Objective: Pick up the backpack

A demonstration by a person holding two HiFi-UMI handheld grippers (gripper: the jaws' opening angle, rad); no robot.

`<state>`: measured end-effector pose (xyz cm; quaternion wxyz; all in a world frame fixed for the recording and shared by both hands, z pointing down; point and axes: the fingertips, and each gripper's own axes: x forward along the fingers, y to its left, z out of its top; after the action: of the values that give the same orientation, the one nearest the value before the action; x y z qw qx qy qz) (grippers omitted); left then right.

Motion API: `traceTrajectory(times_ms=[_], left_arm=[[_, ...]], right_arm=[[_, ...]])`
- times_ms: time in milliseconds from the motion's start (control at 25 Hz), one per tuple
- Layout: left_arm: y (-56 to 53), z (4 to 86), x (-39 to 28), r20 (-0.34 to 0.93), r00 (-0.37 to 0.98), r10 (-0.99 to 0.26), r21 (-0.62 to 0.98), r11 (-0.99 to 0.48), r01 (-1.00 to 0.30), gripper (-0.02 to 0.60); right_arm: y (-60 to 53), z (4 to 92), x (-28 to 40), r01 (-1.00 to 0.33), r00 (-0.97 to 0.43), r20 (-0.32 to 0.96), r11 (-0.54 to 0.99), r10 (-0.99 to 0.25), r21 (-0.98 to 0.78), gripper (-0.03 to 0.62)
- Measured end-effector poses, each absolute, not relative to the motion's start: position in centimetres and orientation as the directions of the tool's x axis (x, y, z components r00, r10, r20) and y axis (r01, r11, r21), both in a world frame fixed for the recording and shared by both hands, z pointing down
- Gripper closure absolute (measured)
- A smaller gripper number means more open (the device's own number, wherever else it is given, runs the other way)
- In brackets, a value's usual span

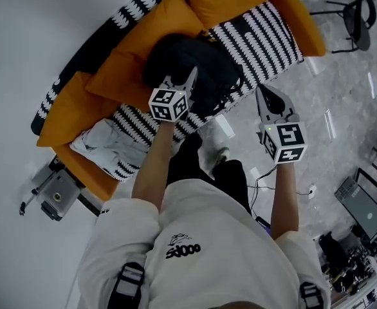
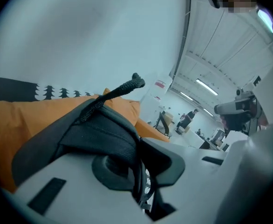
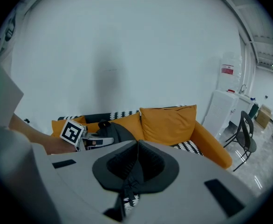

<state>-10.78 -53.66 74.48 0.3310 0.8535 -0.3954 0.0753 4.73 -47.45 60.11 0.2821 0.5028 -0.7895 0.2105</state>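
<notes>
The black backpack [image 1: 204,69] lies on the orange sofa [image 1: 143,31], against the back cushions and partly on the black-and-white patterned throw [image 1: 266,31]. The left gripper [image 1: 190,77] is at the top of the bag, its jaws narrowed onto the webbing strap [image 2: 99,129], which runs between the pads. The right gripper [image 1: 266,98] hangs off to the side over the sofa's front edge, jaws together on nothing. The grasp looks made. The bag seems to rest on the seat, so the lift is not yet done.
</notes>
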Motion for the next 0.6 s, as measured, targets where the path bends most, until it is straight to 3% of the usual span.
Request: traceTrajectory(times_ms=[600], left_arm=[[-45.7, 64.5, -1.6, 0.321, 0.810, -0.490, 0.556, -0.595, -0.580, 0.528]], right_arm=[[-42.0, 54.3, 10.6, -0.883, -0.435, 0.602, 0.448, -0.670, -0.139, 0.559]])
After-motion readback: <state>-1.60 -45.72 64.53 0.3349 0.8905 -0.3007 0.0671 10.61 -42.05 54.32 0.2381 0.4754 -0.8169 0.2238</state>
